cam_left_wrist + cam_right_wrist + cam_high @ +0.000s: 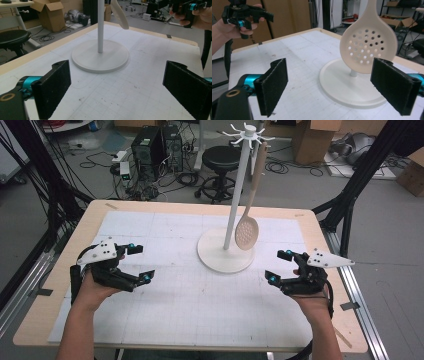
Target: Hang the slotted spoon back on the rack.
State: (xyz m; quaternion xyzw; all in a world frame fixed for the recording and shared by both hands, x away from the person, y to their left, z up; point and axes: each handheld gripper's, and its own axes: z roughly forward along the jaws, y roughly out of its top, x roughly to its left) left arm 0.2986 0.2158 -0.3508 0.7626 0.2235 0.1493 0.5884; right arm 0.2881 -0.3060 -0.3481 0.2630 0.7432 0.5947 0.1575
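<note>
Ahead and left of your right hand-held gripper (283, 266), the nearer one, a slotted spoon (247, 232) hangs upright from its stand (225, 251); both hand-held grippers, left (136, 263) included, are spread and empty.

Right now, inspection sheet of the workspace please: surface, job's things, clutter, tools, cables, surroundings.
Surface: wooden table with a white gridded mat, lightly scuffed.
Job's things: white rack with round base and hooked top stands on the mat; a beige slotted spoon hangs from a hook, bowl just above the base.
Clutter: nothing seen on the mat.
Tools: left tool open, held above the mat left of the rack; right tool open, right of the rack, facing the spoon.
Cables: one trails from the right tool; loose cables on the floor.
Surroundings: black stool, computer towers, cardboard boxes, black frame legs.
</note>
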